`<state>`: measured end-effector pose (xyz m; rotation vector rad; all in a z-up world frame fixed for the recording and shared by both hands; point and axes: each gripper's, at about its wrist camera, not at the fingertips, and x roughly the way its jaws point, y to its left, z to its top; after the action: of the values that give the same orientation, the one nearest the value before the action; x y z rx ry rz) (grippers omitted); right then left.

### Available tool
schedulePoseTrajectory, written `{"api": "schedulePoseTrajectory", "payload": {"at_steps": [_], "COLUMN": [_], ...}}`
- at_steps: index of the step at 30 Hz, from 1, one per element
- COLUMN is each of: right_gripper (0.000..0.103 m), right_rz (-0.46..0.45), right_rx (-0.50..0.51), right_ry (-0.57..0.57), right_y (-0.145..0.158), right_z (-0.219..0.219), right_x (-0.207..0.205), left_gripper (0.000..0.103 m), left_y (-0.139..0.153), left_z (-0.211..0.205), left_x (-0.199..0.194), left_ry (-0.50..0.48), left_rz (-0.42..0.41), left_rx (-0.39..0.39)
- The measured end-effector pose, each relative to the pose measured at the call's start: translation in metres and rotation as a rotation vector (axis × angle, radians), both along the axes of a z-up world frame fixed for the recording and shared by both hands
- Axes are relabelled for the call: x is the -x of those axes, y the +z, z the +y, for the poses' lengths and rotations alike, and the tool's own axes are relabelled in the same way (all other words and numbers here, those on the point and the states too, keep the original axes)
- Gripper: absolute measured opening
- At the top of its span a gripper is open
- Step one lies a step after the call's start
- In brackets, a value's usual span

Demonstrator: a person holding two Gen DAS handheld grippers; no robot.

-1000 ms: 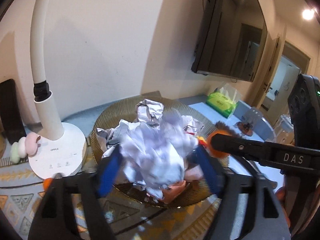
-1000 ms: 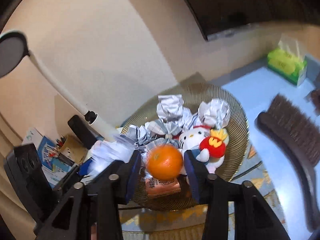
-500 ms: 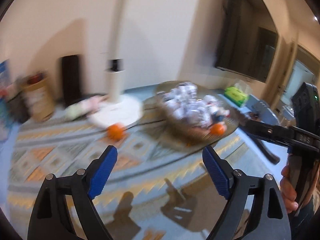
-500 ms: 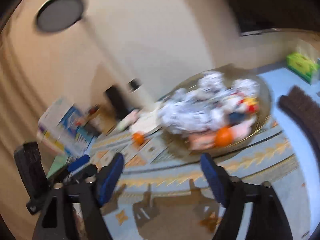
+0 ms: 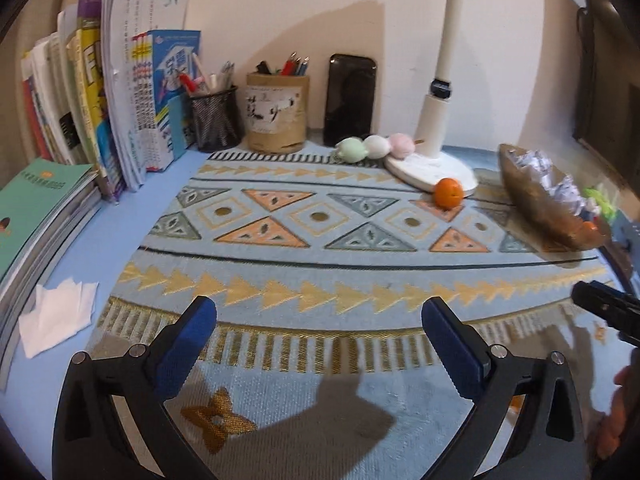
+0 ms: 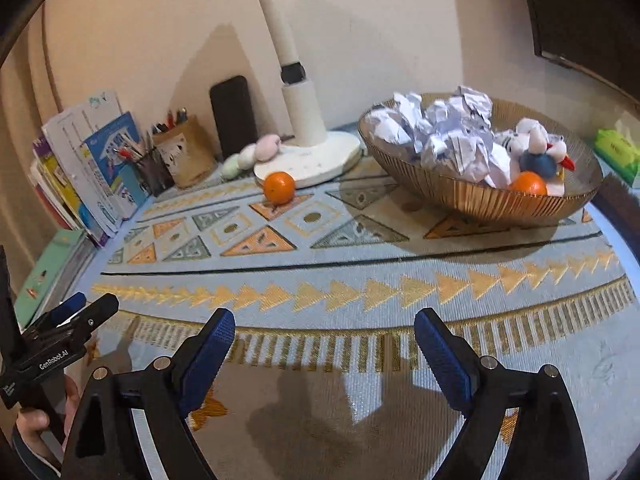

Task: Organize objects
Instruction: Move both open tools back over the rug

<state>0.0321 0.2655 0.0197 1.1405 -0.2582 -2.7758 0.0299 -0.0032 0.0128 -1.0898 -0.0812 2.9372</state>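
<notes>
left gripper (image 5: 318, 320): jaws spread wide, nothing between them, hanging over the near edge of the patterned mat (image 5: 320, 240). right gripper (image 6: 324, 334): also released, jaws wide and empty, over the same stretch of mat.

gold ribbed bowl (image 6: 480, 196) sits on the right side of the mat. inside: crumpled paper balls (image 6: 448, 136) heaped on the left and middle, a plush toy (image 6: 532, 148) on the right, 1 orange in the bowl (image 6: 528, 183) against the near wall. in the left wrist view the bowl appears at the right edge, seen side-on.

loose orange (image 6: 279, 187) rests on the mat, touching or just beside the front of the white lamp base (image 6: 316, 160); cannot tell which. lamp stem rises out of frame. 3 pastel dumpling-shaped toys (image 5: 374, 147) lie in a row just left of the base.

along the wall: dark phone (image 5: 351, 98) leaning upright, paper-wrapped pen cup (image 5: 276, 118), black mesh pen cup (image 5: 214, 120), upright books (image 5: 120, 92), a flat stack with a green cover (image 5: 36, 204) at far left. folded white tissue (image 5: 56, 316) on the blue desk beside the mat. green tissue pack (image 6: 618, 150) at far right.
</notes>
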Motion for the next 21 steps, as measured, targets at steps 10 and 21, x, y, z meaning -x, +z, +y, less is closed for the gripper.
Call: {"api": "schedulePoseTrajectory", "payload": {"at_steps": [10,21], "right_gripper": [0.091,0.091], "right_rz": [-0.021,-0.031], "right_rx": [-0.006,-0.060], "right_ry": [-0.016,-0.015], "right_y": [-0.0031,-0.0051], "right_z": [-0.0006,-0.0077], "right_x": [0.0026,0.0037], "left_gripper": [0.102,0.102], "left_y": [-0.0026,-0.0032], "left_z": [-0.0019,-0.0017], "left_x": [0.0007,0.0006], "left_ry": [0.018,0.003], "left_rz": [-0.018,-0.023], "left_rx": [0.012,0.005]}}
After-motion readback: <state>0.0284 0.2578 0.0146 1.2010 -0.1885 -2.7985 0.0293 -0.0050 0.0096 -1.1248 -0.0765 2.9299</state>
